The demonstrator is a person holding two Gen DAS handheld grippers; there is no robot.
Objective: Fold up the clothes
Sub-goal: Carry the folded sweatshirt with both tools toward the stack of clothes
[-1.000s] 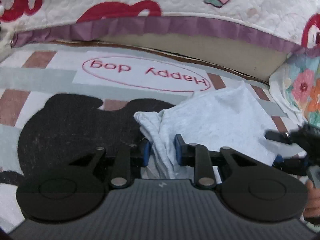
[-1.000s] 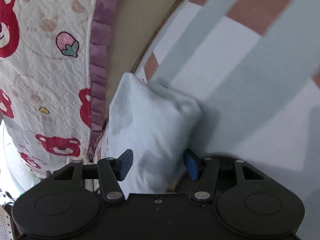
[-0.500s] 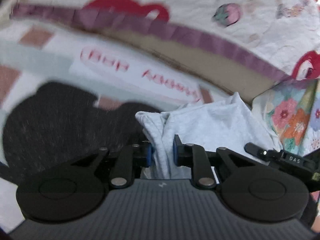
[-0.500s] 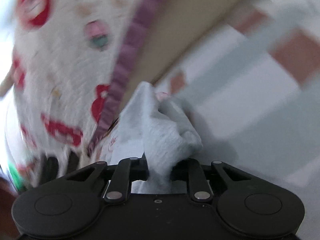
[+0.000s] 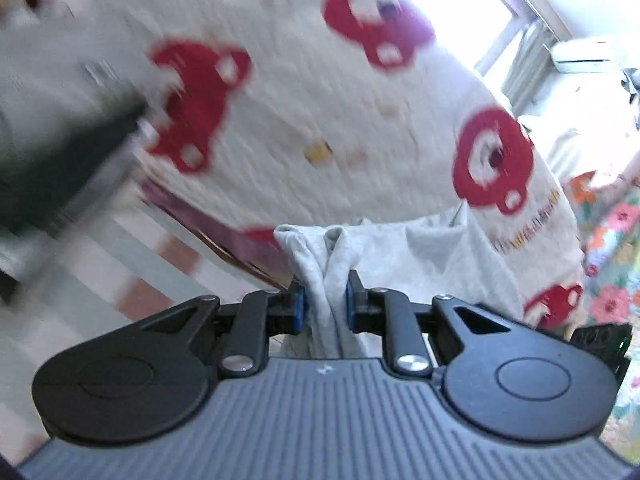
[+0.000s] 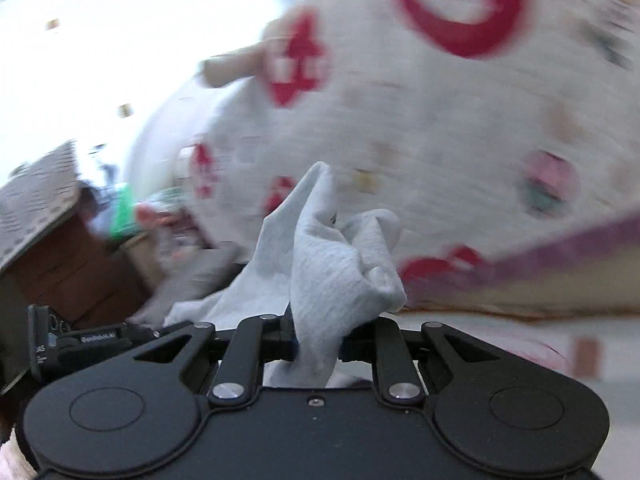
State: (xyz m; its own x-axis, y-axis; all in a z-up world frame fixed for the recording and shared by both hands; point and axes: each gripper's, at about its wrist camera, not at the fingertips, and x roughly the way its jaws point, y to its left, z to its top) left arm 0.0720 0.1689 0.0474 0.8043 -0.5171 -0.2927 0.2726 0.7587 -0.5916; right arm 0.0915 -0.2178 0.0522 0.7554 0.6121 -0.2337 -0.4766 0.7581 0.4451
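Observation:
A light grey garment (image 5: 432,256) hangs bunched between both grippers, lifted off the mat. In the left wrist view my left gripper (image 5: 323,306) is shut on a twisted fold of it, the cloth spreading away to the right. My right gripper (image 6: 318,336) is shut on another bunched corner of the grey garment (image 6: 332,264), which stands up in a peak above the jaws. The other gripper's black body (image 6: 76,340) shows at the lower left of the right wrist view. The lower part of the garment is hidden behind the gripper bodies.
A white quilt with red bear prints (image 5: 320,112) and a purple ruffle (image 6: 552,252) fills the background. The striped floor mat (image 5: 100,264) lies lower left. A floral cloth (image 5: 616,264) is at the right, and a brown cabinet (image 6: 72,264) at the left.
Both grippers closed on the grey garment and lifted it off the mat. The views swung upward from the mat toward the quilt.

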